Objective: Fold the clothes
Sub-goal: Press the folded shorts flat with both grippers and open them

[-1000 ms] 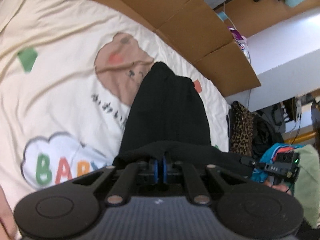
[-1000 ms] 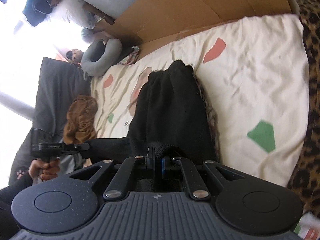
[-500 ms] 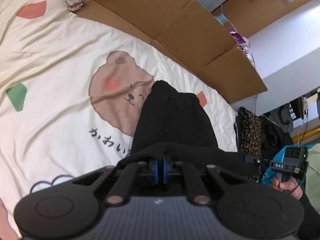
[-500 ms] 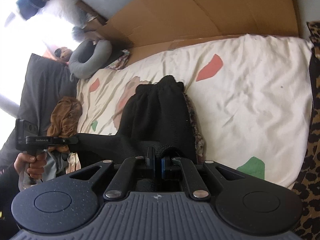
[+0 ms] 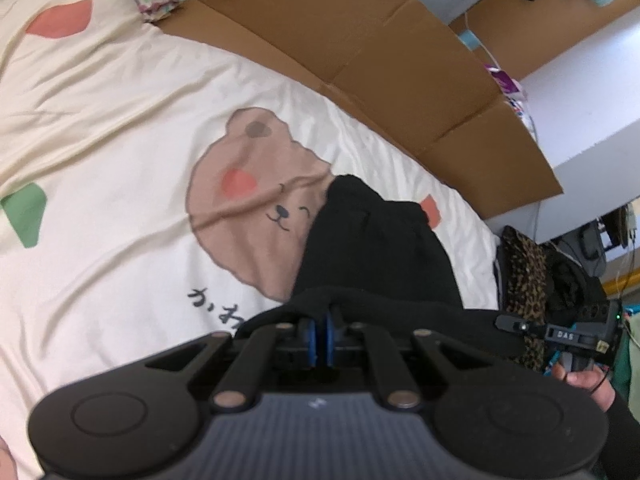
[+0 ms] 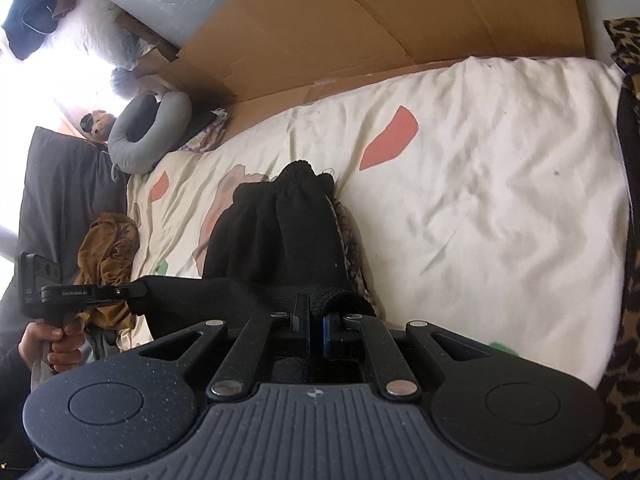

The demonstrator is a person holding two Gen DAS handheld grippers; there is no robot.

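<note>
1. writing i can read: my right tool, seen from the left wrist, carries a small plate with "das" on its side; my left tool, seen from the right wrist, reads "genrobot.ai" along its arm. the bed cover has black japanese characters below a printed brown bear, but my own tool cuts the line off after the first two signs.
2. my left tool has its blue pads pressed together on a bunched edge of the black garment; my right tool is likewise clamped on the other end of that same edge, fabric wedged between its pads.
3. the black garment hangs taut between the two tools along its near edge, and the rest of it lies out over the bed, over the bear print, its far end gathered into a puckered band.
4. hard to make out: what kind of garment it is; a mottled patterned cloth peeks from beneath its right side, mostly hidden.
5. textures: the garment is matte and fleecy; the cover is cream, wrinkled, with coral and green patches.
6. flattened brown cardboard stands along the far edge of the bed. a grey u-shaped neck pillow sits at the far left corner, a crumpled tan cloth at the left edge, leopard-print fabric along the right edge.
</note>
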